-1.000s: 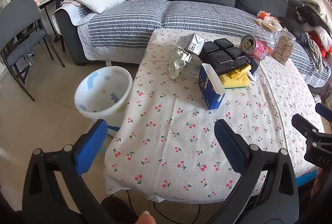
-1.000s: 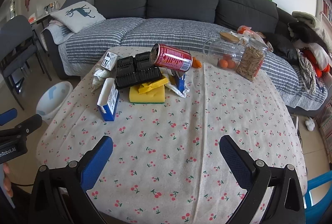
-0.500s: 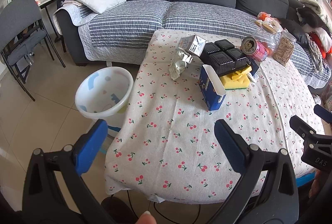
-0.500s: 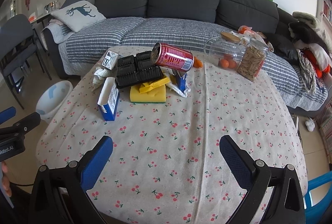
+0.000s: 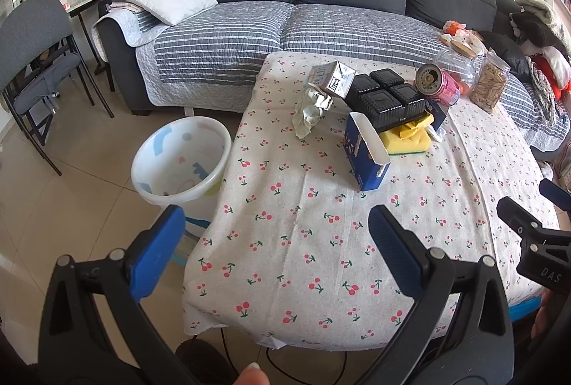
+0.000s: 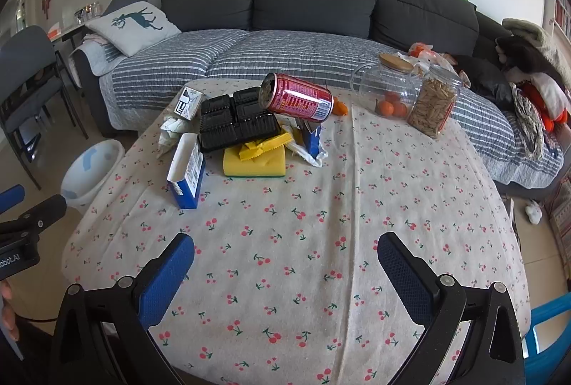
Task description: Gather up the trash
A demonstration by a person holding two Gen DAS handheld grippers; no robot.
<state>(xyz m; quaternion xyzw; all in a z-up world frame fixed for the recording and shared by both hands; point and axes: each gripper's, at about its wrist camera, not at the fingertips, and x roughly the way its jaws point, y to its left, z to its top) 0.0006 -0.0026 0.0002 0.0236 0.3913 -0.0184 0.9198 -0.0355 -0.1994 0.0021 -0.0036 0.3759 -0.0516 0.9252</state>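
Two wide-open claws hang over a cherry tablecloth, and the trash sits in a pile further up.

The left claw (image 5: 274,242) at the bottom of its picture has its blue pads far apart and holds nothing; the right claw (image 6: 285,263) is just the same, low in its own picture. Under both lies the table (image 6: 321,242) with its cherry cloth. In the middle of the right picture sits the trash pile: an open blue box (image 6: 187,170) stands at the front, a yellow sponge (image 6: 255,161) lies beside it, a black tray (image 6: 237,122) leans on the sponge, and a red can (image 6: 296,97) lies tipped on top. A crumpled paper (image 5: 310,108) and a small carton (image 5: 332,79) lie at the pile's left side. A white bin (image 5: 180,161) stands on the floor, left of the table. Two glass jars (image 6: 410,95) stand upper right. A gray sofa (image 6: 314,3) fills the top.
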